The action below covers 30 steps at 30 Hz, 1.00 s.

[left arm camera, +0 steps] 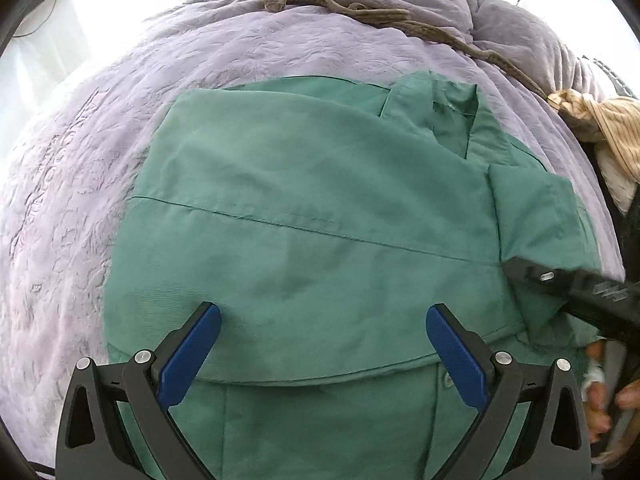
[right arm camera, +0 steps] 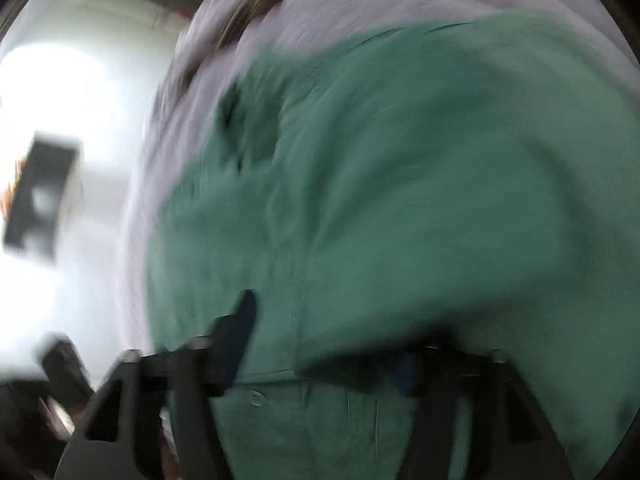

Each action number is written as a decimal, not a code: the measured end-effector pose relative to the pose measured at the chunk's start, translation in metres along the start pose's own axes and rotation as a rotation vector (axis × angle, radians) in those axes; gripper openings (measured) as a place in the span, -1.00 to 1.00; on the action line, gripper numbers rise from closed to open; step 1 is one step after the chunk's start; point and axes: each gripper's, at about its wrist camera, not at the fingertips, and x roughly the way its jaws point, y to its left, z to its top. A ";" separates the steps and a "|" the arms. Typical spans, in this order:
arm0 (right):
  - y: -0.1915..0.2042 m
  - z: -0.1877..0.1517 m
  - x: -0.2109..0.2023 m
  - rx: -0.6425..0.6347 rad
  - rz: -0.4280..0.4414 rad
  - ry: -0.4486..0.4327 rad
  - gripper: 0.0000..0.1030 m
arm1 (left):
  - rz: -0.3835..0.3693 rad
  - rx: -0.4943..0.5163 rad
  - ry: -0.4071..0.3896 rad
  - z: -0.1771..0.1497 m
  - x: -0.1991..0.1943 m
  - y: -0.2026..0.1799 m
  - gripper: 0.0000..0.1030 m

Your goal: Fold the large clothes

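The left gripper (left arm camera: 323,354), black-framed with blue pads, hangs with its jaws spread wide and nothing between them, low over the near half of the large green cotton shirt (left arm camera: 320,216), just above a curved hem that crosses an underlying layer. From where I stand, the shirt looks partly folded already: one panel is laid over the body, a straight stitched seam runs across it, and the collar (left arm camera: 436,108) sits turned up toward the far right. The right gripper (left arm camera: 572,284) comes in from the right edge of the bed, its black tip at the folded short sleeve (left arm camera: 536,220); its own view is badly smeared, with cloth draped across the fingers, so I cannot tell whether it is closed on fabric or merely under it. The shirt lies on a crinkled lilac quilt (left arm camera: 120,152), well in from its left edge, with a brown knotted cord (left arm camera: 360,10) strung across the far side and a tan striped cloth bundle (left arm camera: 600,120) heaped at the right edge. To my eye the step in hand is tucking the sleeve side in and squaring the stack. It would go best if the left gripper pressed or pinched the near hem to anchor the layers while the right one carries the sleeve edge over, keeping it parallel to that seam. Thin cotton like this slides on a soft quilt, so a slow, low sweep should keep the under layer from bunching.
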 end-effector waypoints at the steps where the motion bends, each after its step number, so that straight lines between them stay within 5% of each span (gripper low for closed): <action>1: -0.009 0.000 -0.012 0.064 0.004 -0.051 0.33 | 0.000 0.012 -0.002 -0.001 0.000 0.001 1.00; 3: -0.024 0.009 -0.023 0.164 0.005 -0.106 0.31 | -0.007 0.018 -0.007 -0.002 -0.002 0.004 1.00; 6: -0.019 0.024 -0.025 0.210 -0.038 -0.157 -0.76 | -0.020 0.009 -0.019 0.001 -0.008 0.010 1.00; 10: 0.050 0.037 -0.019 -0.112 -0.069 -0.177 -0.77 | -0.004 -0.013 -0.054 0.004 -0.021 0.024 1.00; 14: 0.130 0.005 0.038 -0.433 -0.110 -0.008 -0.67 | 0.052 -0.065 -0.098 0.008 -0.033 0.049 1.00; 16: 0.143 -0.013 0.067 -0.497 -0.128 0.088 -0.09 | 0.076 -0.097 -0.101 0.008 -0.034 0.062 1.00; 18: 0.147 -0.026 0.087 -0.506 -0.125 0.163 0.23 | 0.093 -0.125 -0.082 0.007 -0.033 0.074 1.00; 22: 0.123 -0.031 0.066 -0.444 -0.100 0.164 0.23 | 0.095 -0.135 -0.064 0.005 -0.031 0.078 1.00; 26: 0.055 -0.009 0.002 -0.291 -0.143 0.029 0.23 | 0.066 -0.090 -0.067 0.008 -0.028 0.061 1.00; 30: -0.008 0.027 -0.059 -0.147 -0.275 -0.140 0.24 | 0.008 -0.056 -0.041 0.015 -0.013 0.033 1.00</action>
